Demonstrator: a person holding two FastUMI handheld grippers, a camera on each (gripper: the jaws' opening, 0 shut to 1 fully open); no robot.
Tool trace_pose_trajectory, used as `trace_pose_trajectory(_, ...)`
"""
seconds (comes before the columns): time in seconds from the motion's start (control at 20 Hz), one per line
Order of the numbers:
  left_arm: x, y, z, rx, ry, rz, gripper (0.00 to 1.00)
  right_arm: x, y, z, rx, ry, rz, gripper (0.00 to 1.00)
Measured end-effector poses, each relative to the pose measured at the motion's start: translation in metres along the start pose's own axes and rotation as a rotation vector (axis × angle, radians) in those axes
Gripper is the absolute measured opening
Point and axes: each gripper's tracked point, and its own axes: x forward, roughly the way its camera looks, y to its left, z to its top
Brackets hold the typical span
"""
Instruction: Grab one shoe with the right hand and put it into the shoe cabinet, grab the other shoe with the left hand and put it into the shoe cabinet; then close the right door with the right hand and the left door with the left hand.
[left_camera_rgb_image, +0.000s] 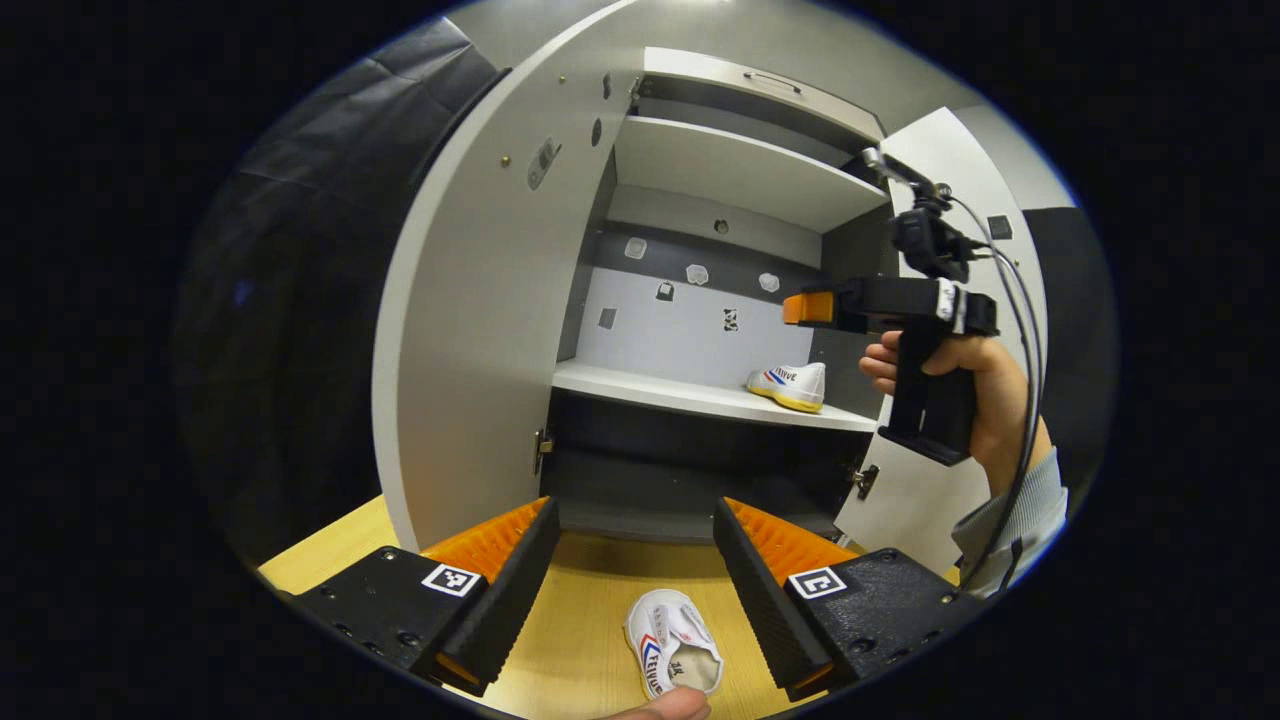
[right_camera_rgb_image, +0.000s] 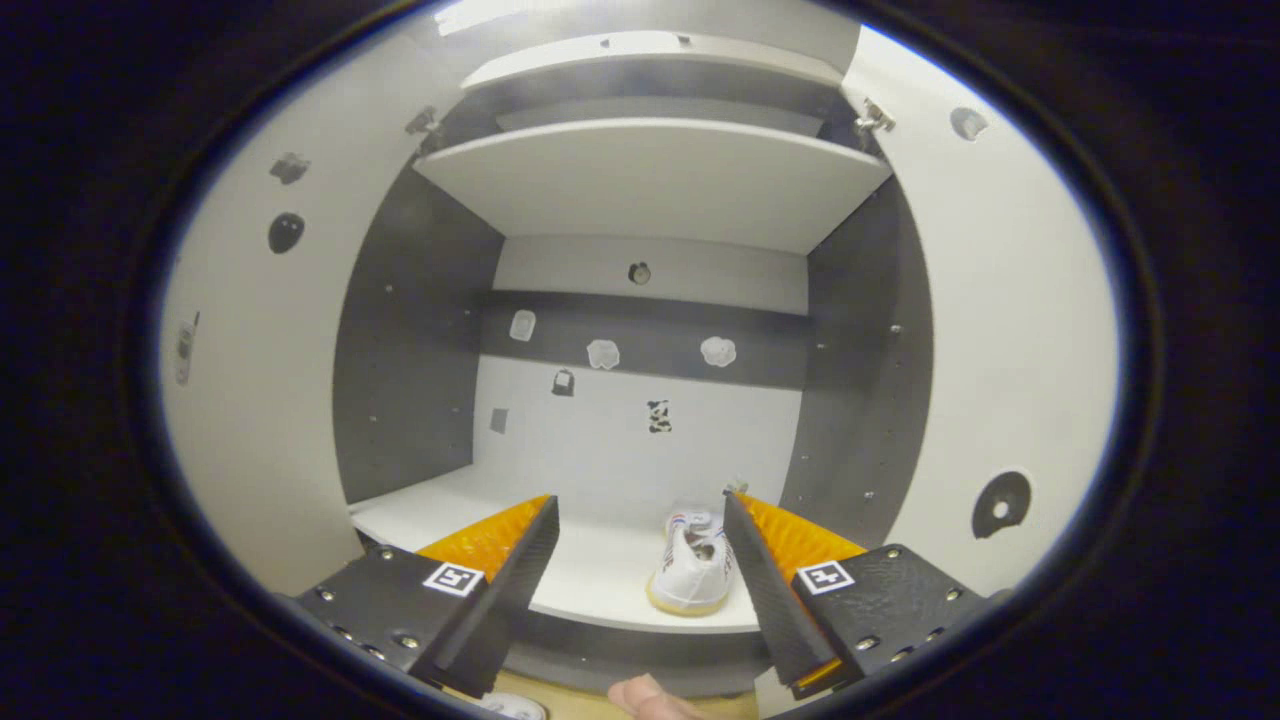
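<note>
A pale wooden floor (left_camera_rgb_image: 590, 590) runs up to the far wall, black cloth (left_camera_rgb_image: 300, 250) hanging at left, a grey wall (left_camera_rgb_image: 900, 70) brightly lit from above behind.

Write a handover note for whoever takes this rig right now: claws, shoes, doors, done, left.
Left claw: open, empty, hovering over the second shoe, which lies on the wooden floor before the shoe cabinet.
Right claw: open, empty, at the cabinet's mouth, with the first shoe just ahead between its fingers, not gripped.
First shoe sits on the middle shelf, right side.
Left door and right door both stand open.
Done: first shoe shelved.
Left: grab the second shoe with the left claw, shelve it, then close the right door, then the left.
</note>
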Motion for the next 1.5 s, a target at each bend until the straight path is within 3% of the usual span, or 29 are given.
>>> trace_pose_trajectory(0.15, -0.005, 0.002, -0.004, -0.002, -0.007, -0.001, 1.0, -0.054, 0.006, 0.013, 0.05, -0.035, 0.009, 0.98)
trace_pose_trajectory(0.4, -0.008, -0.005, -0.026, 0.025, 0.041, -0.034, 0.92, -0.144, -0.007, 0.018, 0.059, -0.058, -0.076, 0.98)
trace_pose_trajectory(0.45, -0.007, -0.004, -0.035, 0.041, 0.056, -0.035, 0.96, -0.162, -0.007, 0.013, 0.061, -0.046, -0.083, 0.98)
trace_pose_trajectory(0.7, 0.006, -0.002, -0.09, 0.093, 0.155, -0.025, 0.96, -0.227, -0.021, -0.005, 0.086, -0.052, -0.121, 0.98)
trace_pose_trajectory(1.2, 0.021, 0.007, -0.239, 0.155, 0.44, -0.014, 0.98, -0.265, -0.054, -0.024, 0.136, -0.098, -0.191, 0.98)
trace_pose_trajectory(1.5, 0.03, 0.006, -0.262, 0.154, 0.471, -0.023, 0.95, -0.258, -0.056, -0.048, 0.128, -0.052, -0.191, 0.98)
